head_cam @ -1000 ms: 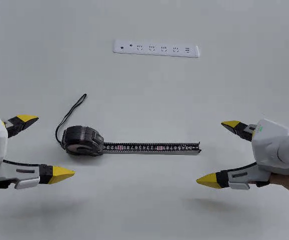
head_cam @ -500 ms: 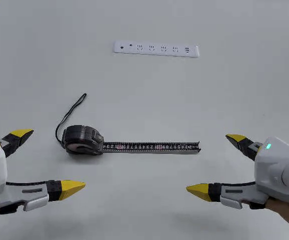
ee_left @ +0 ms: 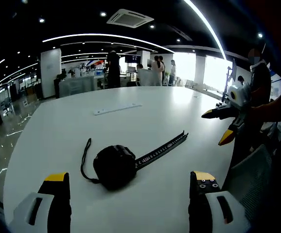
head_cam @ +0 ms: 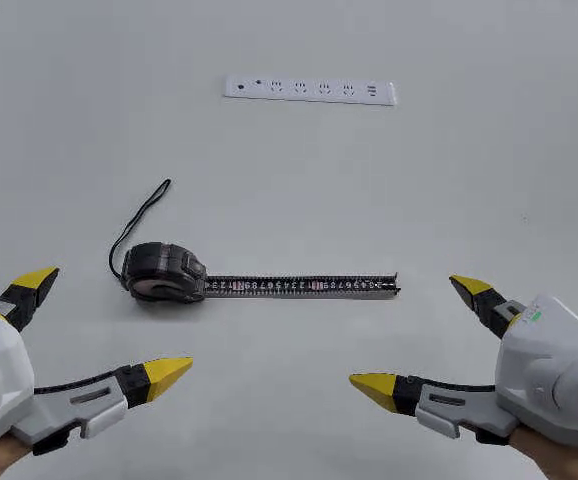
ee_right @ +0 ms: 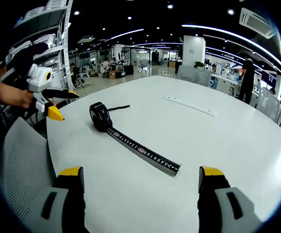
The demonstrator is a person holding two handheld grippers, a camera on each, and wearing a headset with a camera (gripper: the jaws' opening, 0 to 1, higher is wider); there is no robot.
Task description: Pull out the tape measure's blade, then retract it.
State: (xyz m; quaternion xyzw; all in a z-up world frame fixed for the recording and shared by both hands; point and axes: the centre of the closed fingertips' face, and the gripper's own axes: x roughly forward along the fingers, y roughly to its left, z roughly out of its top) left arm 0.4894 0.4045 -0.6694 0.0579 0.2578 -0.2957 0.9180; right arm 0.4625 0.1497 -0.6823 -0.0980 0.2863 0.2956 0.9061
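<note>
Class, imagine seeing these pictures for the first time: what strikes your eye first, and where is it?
The black tape measure lies on the white table, its blade pulled out flat to the right. The left gripper and right gripper hover open either side of it, touching nothing. A white power strip lies farther back.

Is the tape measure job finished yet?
About halfway. The blade is already pulled out of the tape measure, lying flat on the table. The left gripper and right gripper hang open, holding nothing. Left to do: retract the blade.
</note>
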